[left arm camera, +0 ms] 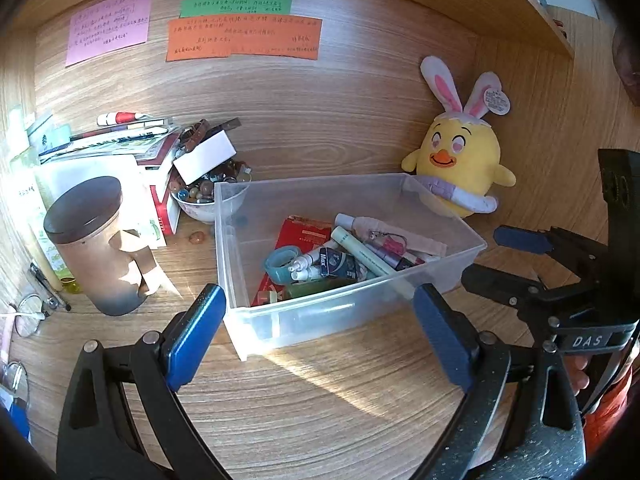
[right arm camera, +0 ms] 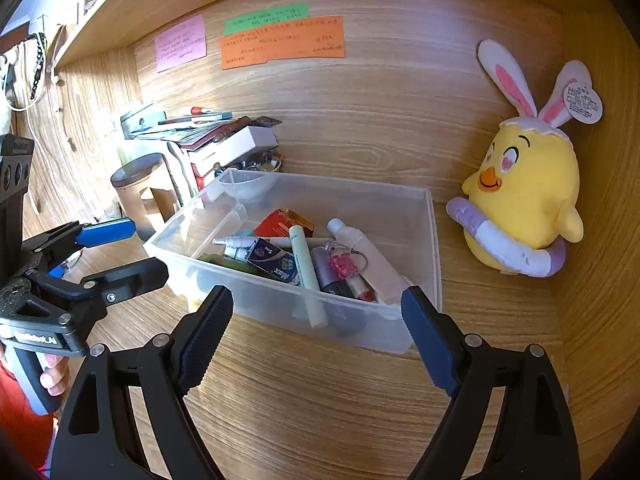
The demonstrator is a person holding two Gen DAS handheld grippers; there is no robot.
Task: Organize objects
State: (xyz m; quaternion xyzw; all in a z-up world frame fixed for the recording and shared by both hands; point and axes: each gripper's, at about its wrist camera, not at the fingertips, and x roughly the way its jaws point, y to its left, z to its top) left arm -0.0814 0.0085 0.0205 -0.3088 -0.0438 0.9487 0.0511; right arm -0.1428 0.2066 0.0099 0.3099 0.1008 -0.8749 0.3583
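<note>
Left gripper: held wide open; nothing is gripped; its blue pads are seen on either side of the near wall of the bin, apart from it.
Right gripper: spread wide as well and empty; its pads are set before the bin's near wall, not pressed on it.
Hands: fingers are seen wrapped on each gripper's handle, with an orange-red sleeve behind.
Bin: a clear plastic box is placed on the wooden desk, just beyond both grippers.
Bin contents: a pale green tube, a white bottle, a dark blue box, a red packet and a roll of tape are piled inside.
Plush chick: it is propped against the back panel, right of the bin.
Canister: a brown lidded one is stood left of the bin.
Bowl: it is filled with beads, behind the bin's left corner.
Notes: pink, green and orange sheets are stuck on the back panel.
</note>
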